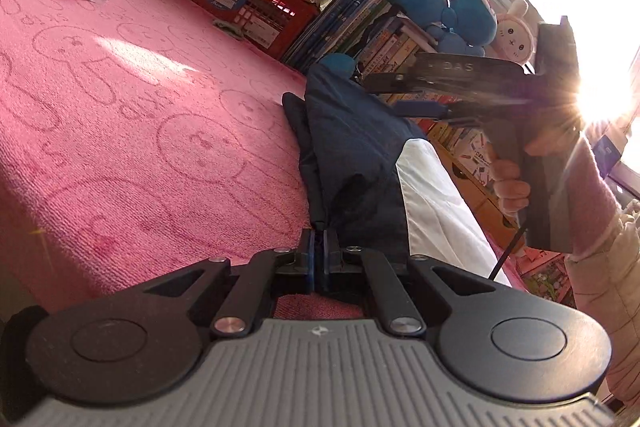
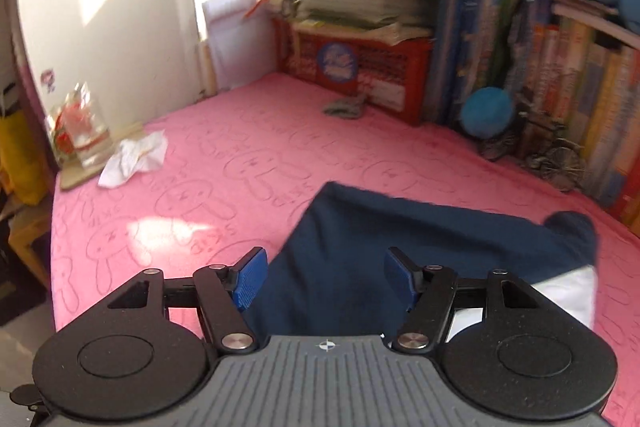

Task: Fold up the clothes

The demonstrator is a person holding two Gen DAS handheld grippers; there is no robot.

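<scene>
The left gripper (image 1: pixel 320 251) is clamped on the navy-and-white garment (image 1: pixel 360 163) lying along the pink bedspread's (image 1: pixel 140 115) right edge. The right gripper (image 2: pixel 322 281) hovers above it, pads spread apart (view blurred). A thin pinch could slip, dropping the fold crooked.

Right wrist view motion-blurred: book spines (image 2: pixel 568 75) unreadable. Garment (image 2: pixel 360 247) near end hidden behind right claw (image 2: pixel 325 279) body. Sun glare (image 1: pixel 600 99) washes out the hand.

pink blanket (image 2: pixel 224 163) open left; red crate (image 2: pixel 360 75), books (image 2: pixel 580 87) block far edge.
</scene>
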